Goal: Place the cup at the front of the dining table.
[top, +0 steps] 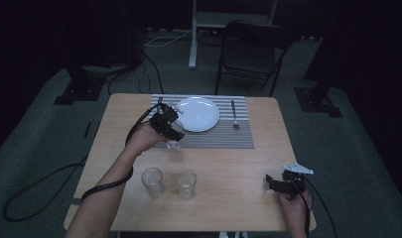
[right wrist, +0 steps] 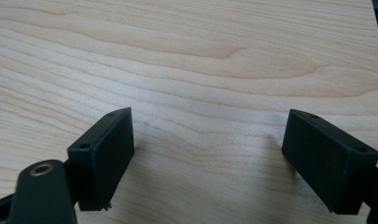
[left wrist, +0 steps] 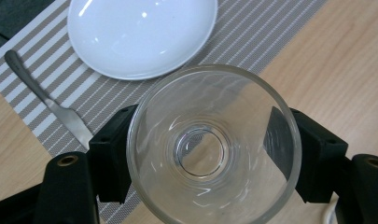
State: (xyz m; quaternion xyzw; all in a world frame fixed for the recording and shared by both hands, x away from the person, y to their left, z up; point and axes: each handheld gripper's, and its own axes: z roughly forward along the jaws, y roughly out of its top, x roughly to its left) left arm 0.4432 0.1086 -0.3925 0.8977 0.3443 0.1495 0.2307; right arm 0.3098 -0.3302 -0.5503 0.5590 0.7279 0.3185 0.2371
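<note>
My left gripper is shut on a clear drinking glass, held over the near left edge of the striped placemat. In the left gripper view I look down into the glass, with a black pad pressed on each side of it. A white plate lies on the mat just beyond the glass, and the plate fills the top of the left gripper view. My right gripper rests open near the table's front right corner. Between its jaws there is only bare wood.
Two more empty glasses stand side by side near the table's front edge. A fork lies on the mat right of the plate; a knife lies left of it. A dark chair stands behind the table.
</note>
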